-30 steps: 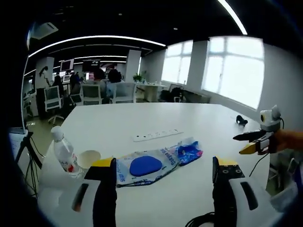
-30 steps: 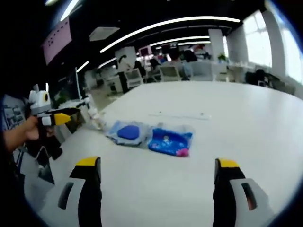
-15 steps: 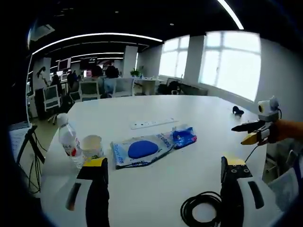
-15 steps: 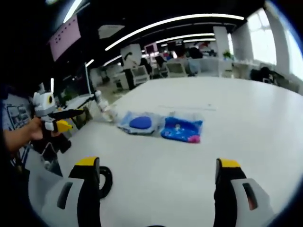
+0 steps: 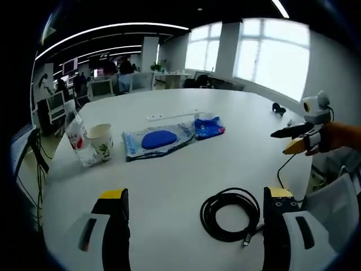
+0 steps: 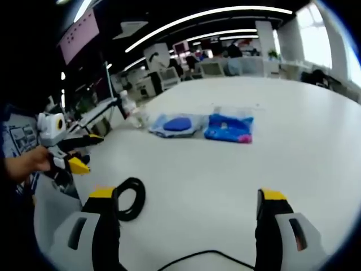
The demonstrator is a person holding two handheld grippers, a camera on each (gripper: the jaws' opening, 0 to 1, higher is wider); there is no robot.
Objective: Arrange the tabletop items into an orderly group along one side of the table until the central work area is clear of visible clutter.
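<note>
On the white table [image 5: 186, 169] stand a water bottle [image 5: 76, 138] and a paper cup [image 5: 101, 141] at the left. Beside them lie a clear bag with a blue pad [image 5: 158, 140], a blue packet [image 5: 208, 127] and a white power strip [image 5: 172, 116]. A coiled black cable [image 5: 231, 214] lies just ahead of my left gripper [image 5: 196, 226], which is open and holds nothing. My right gripper [image 6: 187, 226] is open above bare table, with the cable coil [image 6: 130, 197] at its left. The clear bag [image 6: 177, 124], blue packet [image 6: 228, 129] and bottle [image 6: 127, 110] lie farther off.
My right gripper [image 5: 278, 144] hovers off the table's right edge, held by a hand. My left gripper [image 6: 95, 153] hangs over the table's left edge. A small dark object [image 5: 276, 107] sits near the far right edge. Office chairs, desks and people lie beyond the table.
Both views have drawn back from the table's items, so the black cable coil has come into sight near the jaws. The items themselves have not moved.
</note>
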